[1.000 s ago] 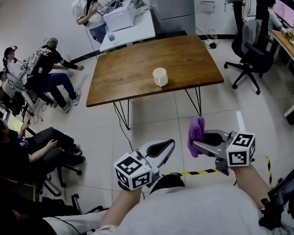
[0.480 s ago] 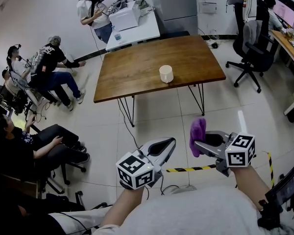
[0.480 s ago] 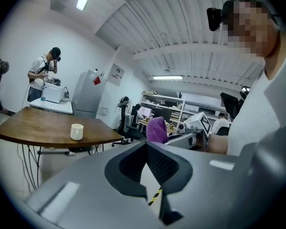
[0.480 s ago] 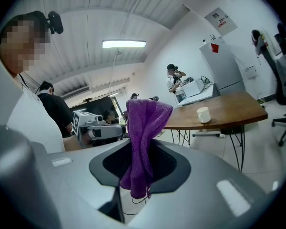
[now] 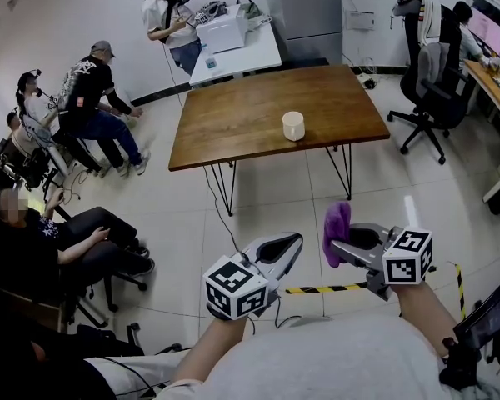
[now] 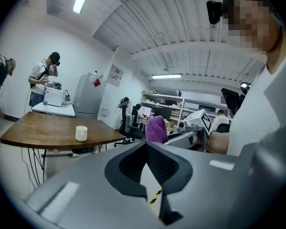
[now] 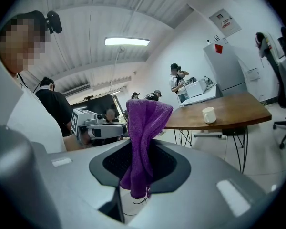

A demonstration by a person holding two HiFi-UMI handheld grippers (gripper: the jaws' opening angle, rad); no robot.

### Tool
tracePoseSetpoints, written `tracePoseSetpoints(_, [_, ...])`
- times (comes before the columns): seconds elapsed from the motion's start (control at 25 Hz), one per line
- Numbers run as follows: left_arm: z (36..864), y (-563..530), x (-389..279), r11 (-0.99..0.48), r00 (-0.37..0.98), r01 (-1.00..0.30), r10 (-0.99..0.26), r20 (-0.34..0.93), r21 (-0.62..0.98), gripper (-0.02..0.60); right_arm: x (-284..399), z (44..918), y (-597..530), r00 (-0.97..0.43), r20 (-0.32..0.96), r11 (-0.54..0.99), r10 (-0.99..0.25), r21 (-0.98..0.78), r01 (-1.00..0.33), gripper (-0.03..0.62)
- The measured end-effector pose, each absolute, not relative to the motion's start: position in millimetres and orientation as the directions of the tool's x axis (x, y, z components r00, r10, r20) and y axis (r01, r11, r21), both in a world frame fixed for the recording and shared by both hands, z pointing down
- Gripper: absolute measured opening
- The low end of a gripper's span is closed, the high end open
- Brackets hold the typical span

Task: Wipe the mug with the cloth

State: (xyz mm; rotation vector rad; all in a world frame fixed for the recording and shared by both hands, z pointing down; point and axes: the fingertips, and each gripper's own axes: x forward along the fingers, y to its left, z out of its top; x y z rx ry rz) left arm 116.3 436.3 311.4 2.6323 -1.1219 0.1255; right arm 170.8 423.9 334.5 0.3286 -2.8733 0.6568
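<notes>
currently i am holding both grippers out in front of me above the tiled floor, well short of the table. the right gripper is clamping its jaws on the purple cloth. the cloth is standing up bunched above the jaw tips, and in the right gripper view a tail of it is hanging down between them. the left gripper is carrying nothing, its jaws lying together at the tips. the white mug is sitting upright on the wooden table, toward its right half, well apart from both grippers, with nothing touching it. a strip of yellow-black tape is lying on the floor below the grippers. seated people are occupying the left side of the room, and a black office chair is standing to the right of the table.
</notes>
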Motion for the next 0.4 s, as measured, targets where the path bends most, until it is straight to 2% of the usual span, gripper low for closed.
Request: tracePoseSetpoints(0.4, [315.2, 441.7, 111.4, -0.656, 0.696, -0.717, -0.694, 0.183, 0.236, -0.006, 169.3, 336.9, 428.4, -0.956, 0.23, 0.872, -0.181, -0.412, -0.264, 0.107])
